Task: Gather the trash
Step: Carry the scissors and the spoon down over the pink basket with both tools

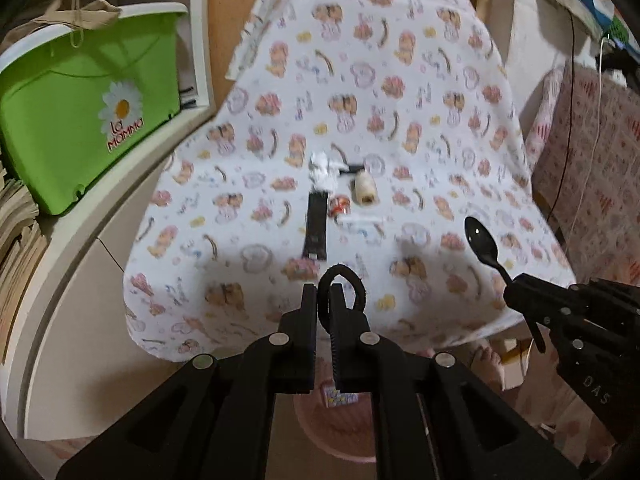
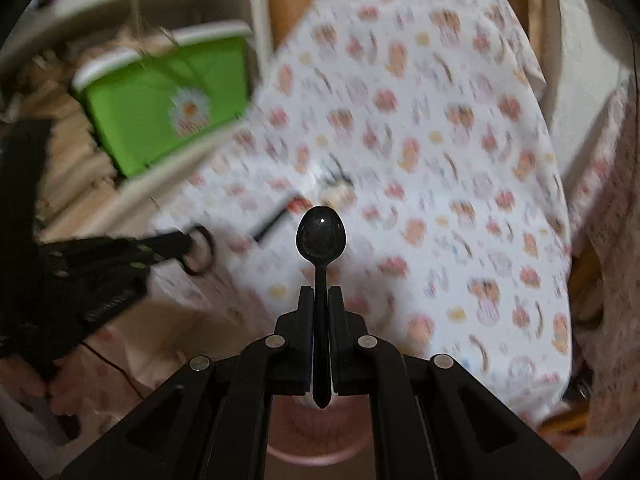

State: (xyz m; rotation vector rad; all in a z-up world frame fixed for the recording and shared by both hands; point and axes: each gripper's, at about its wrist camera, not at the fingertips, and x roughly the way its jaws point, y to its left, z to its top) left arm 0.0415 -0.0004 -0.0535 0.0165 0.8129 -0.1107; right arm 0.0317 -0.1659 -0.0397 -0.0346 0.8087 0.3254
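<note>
Left wrist view: left gripper [image 1: 324, 292] fingers clamp a black hair tie [image 1: 347, 280], right gripper [image 2: 320, 296] a black plastic spoon [image 2: 321, 236]; wrappers [image 1: 340, 206] beyond the hair tie await collection.

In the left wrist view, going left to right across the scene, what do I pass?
Green tub on the shelf → black strap lying on the patterned tablecloth → small roll → black spoon held in the right gripper. The crumpled white scrap and red wrapper overlap the strap's span, so I left them out.
</note>
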